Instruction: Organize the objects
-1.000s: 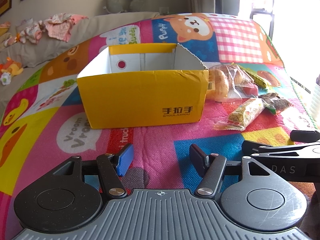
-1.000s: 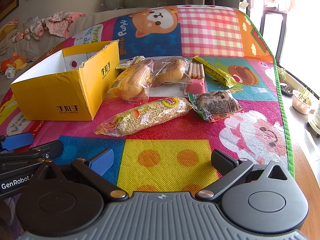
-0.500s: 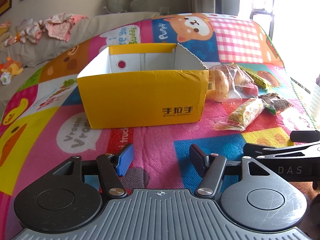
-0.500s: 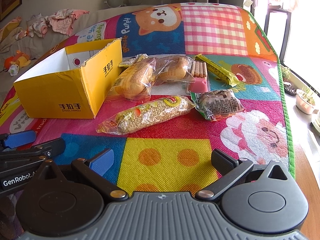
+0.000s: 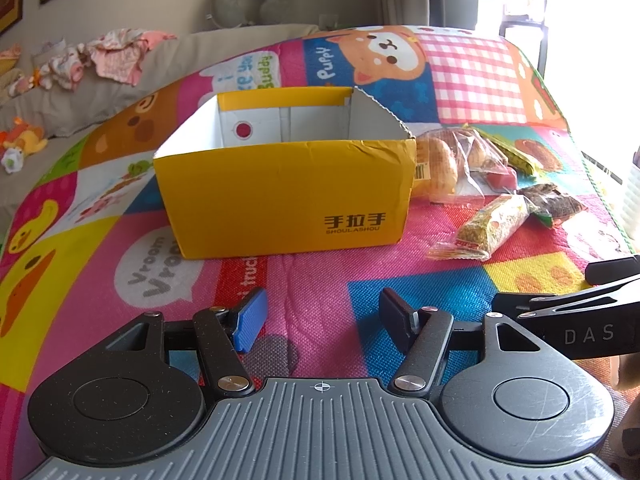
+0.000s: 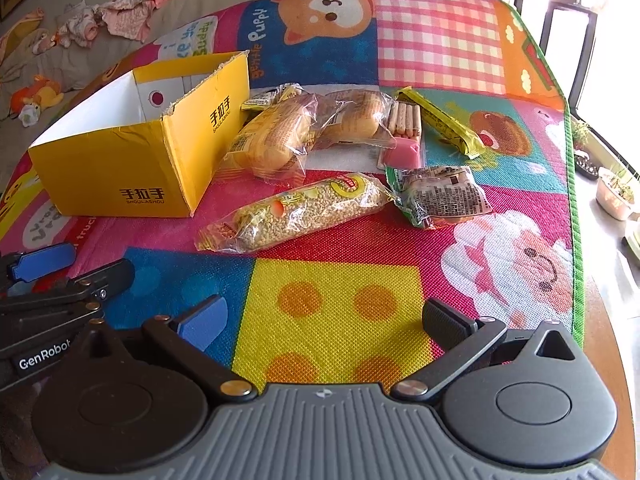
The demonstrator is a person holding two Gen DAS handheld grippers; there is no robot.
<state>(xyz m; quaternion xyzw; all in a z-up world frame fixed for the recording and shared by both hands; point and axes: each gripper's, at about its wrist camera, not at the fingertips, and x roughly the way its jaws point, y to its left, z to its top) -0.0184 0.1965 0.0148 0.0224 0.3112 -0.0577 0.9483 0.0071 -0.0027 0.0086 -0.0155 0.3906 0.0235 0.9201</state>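
Observation:
A yellow cardboard box (image 5: pixel 286 192) (image 6: pixel 120 168) stands open-topped on the colourful play mat; no contents show from here. Right of it lie several snack packs: a long grain bar (image 6: pixel 300 212) (image 5: pixel 492 228), two clear bags of buns (image 6: pixel 272 140) (image 6: pixel 356 116), a pink pack of biscuit sticks (image 6: pixel 404 132), a yellow-green bar (image 6: pixel 444 120) and a dark printed pack (image 6: pixel 440 196). My left gripper (image 5: pixel 322 316) is open and holds nothing, low over the mat in front of the box. My right gripper (image 6: pixel 324 320) is open and holds nothing, short of the grain bar.
The mat (image 6: pixel 332 320) covers a table whose wooden edge (image 6: pixel 616 360) shows at the right. A sofa with clothes (image 5: pixel 116 56) and a soft toy (image 5: pixel 24 140) lies behind. Each gripper appears at the edge of the other's view.
The right gripper has moved forward towards the snack packs, which now look nearer. The left gripper has hardly moved.

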